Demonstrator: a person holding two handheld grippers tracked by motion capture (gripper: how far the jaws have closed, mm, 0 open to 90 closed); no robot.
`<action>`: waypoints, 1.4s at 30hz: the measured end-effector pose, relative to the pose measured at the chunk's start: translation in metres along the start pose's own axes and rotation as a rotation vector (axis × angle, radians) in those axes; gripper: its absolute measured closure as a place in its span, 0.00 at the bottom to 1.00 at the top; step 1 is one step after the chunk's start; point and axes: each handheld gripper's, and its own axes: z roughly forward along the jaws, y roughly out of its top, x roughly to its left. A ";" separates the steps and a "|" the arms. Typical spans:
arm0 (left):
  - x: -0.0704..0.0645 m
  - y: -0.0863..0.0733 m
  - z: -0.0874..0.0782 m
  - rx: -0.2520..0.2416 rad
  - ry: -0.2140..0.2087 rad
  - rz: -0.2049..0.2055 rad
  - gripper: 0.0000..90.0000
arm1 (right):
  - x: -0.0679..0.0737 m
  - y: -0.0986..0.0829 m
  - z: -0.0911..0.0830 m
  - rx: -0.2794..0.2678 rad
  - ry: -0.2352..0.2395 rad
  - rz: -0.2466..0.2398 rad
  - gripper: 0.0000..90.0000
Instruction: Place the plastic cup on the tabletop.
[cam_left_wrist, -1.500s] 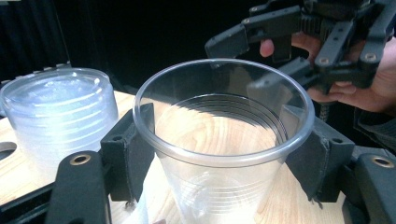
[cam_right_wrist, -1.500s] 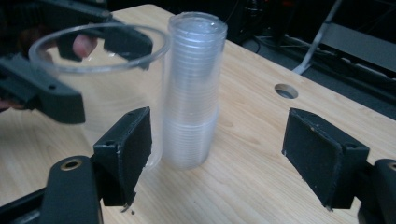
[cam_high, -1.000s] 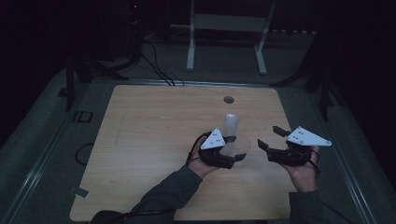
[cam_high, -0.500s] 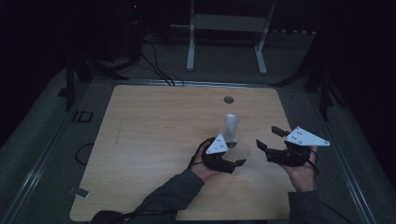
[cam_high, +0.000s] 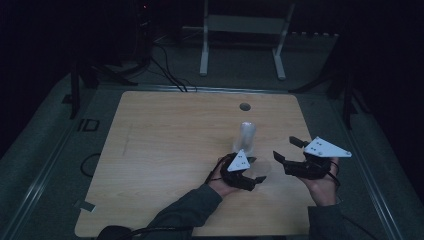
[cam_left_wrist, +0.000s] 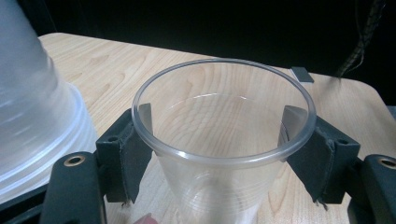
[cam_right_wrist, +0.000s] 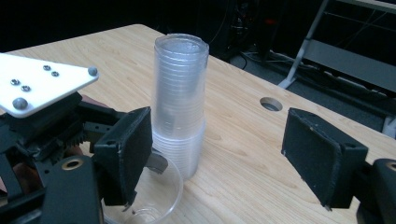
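Note:
A tall stack of clear plastic cups stands upside down on the wooden table, right of its middle. Just in front of it, my left gripper is shut on a single clear cup, which is upright with its mouth up and a pad on each side of its rim. The stack's side fills the left of the left gripper view. To the right, my right gripper is held open, with nothing between its fingers. In the right gripper view its jaws frame the stack, and the held cup sits low at left.
A round hole lies in the table behind the stack. A white metal stand and cables are on the floor beyond the far edge. A strip of tape hangs at the near left corner.
My left gripper has drawn back a little toward the person, away from the stack. The right gripper has shifted slightly left and nearer. The stack has stayed in place.

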 end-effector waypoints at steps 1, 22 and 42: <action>-0.001 -0.001 0.001 0.002 0.001 0.000 0.30 | 0.000 0.000 0.000 0.000 0.000 0.000 0.27; -0.002 -0.003 0.001 0.066 0.019 0.002 0.20 | 0.000 -0.002 -0.001 0.002 0.005 0.002 0.27; 0.001 -0.009 -0.026 0.078 0.048 -0.010 0.19 | -0.002 -0.004 -0.004 0.000 0.002 0.011 0.27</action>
